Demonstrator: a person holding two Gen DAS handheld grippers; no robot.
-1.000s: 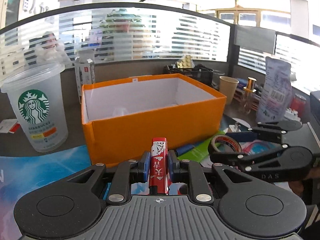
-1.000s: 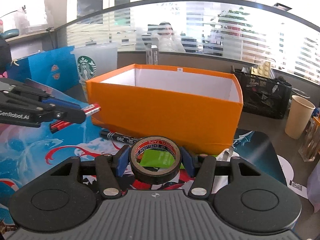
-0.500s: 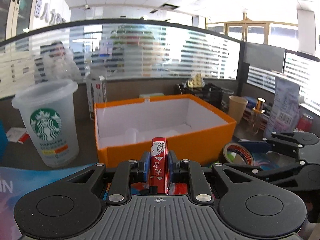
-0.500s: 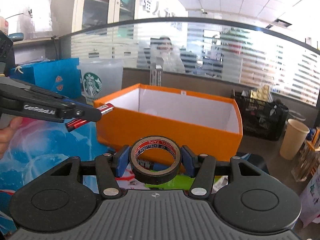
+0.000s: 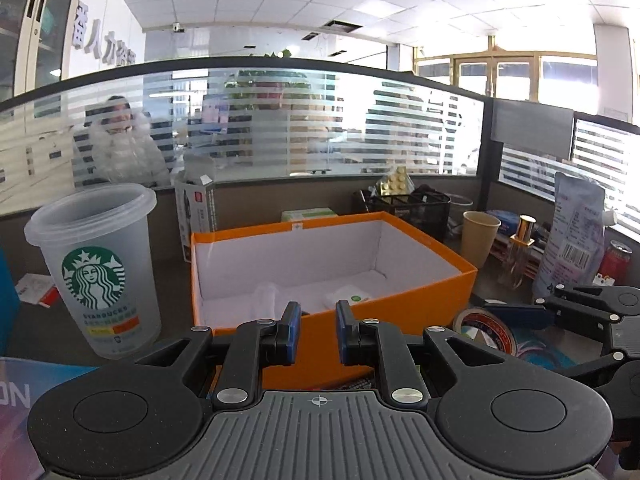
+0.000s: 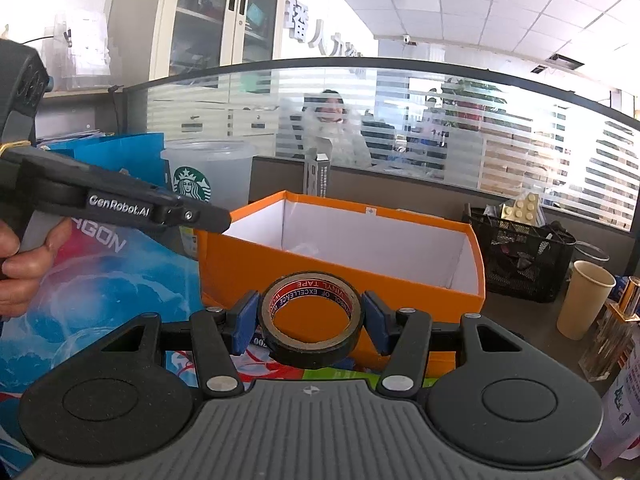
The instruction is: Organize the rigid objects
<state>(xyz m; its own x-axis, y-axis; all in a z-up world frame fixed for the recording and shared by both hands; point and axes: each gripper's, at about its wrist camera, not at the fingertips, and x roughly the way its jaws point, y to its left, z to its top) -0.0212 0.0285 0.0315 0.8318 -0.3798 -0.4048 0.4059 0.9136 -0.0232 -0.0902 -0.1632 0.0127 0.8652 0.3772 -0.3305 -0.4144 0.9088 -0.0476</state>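
Left gripper (image 5: 317,332): jaws stand slightly apart, nothing between the blue pads (image 5: 291,330), pointing gently downward. A hand (image 6: 18,264) wraps its handle, fingers curled. Right gripper (image 6: 311,320): jaws about half spread, both pads pressing the sides of a tape roll (image 6: 311,314), held level, hole facing the camera.

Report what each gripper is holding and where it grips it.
Right gripper: black vinyl tape roll, clamped across its outer rim. Left gripper: nothing between its jaws.
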